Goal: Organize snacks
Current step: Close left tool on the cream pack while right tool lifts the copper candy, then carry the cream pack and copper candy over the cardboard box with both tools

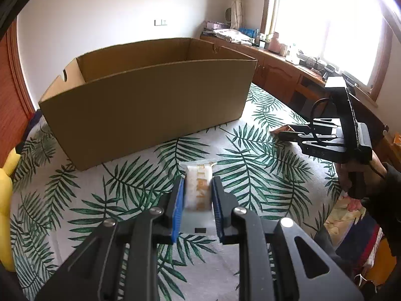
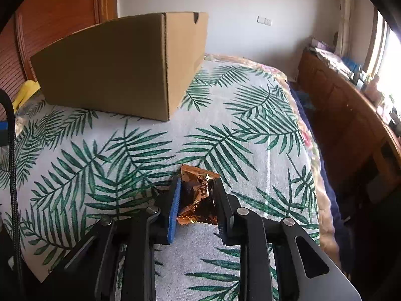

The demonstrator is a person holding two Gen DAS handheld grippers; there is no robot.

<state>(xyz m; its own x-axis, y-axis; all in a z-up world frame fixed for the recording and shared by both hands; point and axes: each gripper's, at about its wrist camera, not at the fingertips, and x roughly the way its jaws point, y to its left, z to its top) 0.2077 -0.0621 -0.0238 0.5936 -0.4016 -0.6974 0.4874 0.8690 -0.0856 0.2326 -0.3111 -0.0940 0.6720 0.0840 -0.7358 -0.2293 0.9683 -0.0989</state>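
In the left wrist view my left gripper [image 1: 197,184] is shut on a white snack packet [image 1: 199,188] with orange print, held above the leaf-patterned bed cover. An open cardboard box [image 1: 150,92] stands just beyond it. At the right of that view my right gripper [image 1: 282,133] lies low over the cover, a hand [image 1: 351,173] holding it, with the copper foil snack packet [image 1: 279,130] at its tips. In the right wrist view the right gripper [image 2: 196,184] is shut on that crinkled copper foil packet [image 2: 198,190], which rests on the cover. The box [image 2: 120,67] sits to the upper left.
The bed cover [image 2: 238,130] ends at the right edge, with a wooden cabinet [image 2: 351,115] full of clutter under a bright window [image 1: 325,20]. A yellow soft thing [image 1: 6,190] lies at the left. A wooden door stands behind the box.
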